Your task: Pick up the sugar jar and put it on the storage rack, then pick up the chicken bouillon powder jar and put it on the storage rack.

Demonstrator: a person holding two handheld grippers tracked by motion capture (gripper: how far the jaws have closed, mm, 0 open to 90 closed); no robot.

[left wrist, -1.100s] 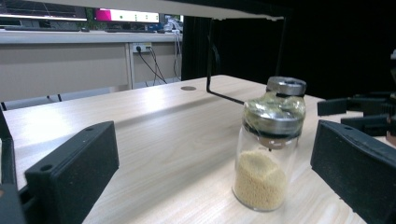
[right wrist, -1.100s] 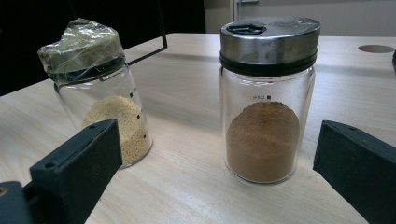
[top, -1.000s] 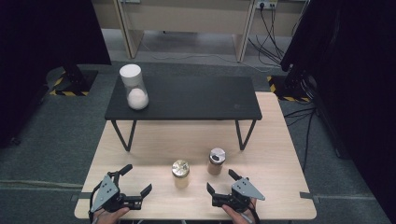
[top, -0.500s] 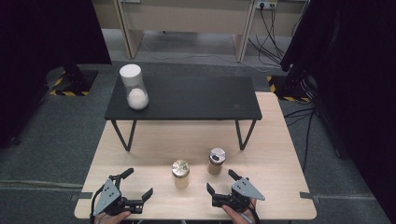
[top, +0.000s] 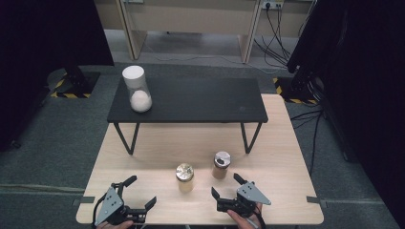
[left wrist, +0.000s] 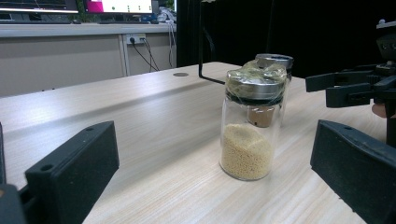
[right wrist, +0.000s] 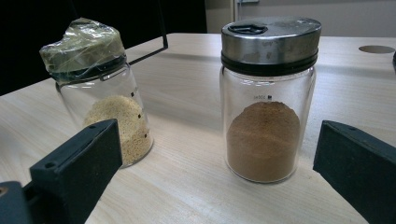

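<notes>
Two glass spice jars stand on the light wooden table. One jar holds yellow grains under a lid wrapped in film. The other jar holds brown powder under a metal shaker lid. My left gripper is open near the front left edge, its jaws facing the yellow jar. To the right, my right gripper is open just in front of the brown jar. Neither touches a jar.
A low black table on thin legs stands across the far half of the wooden table. On its left end a tall clear container with a white lid holds white material. Dark curtains and cables lie beyond.
My left gripper has slid a little to the right along the front edge. The right gripper and both jars have stayed put.
</notes>
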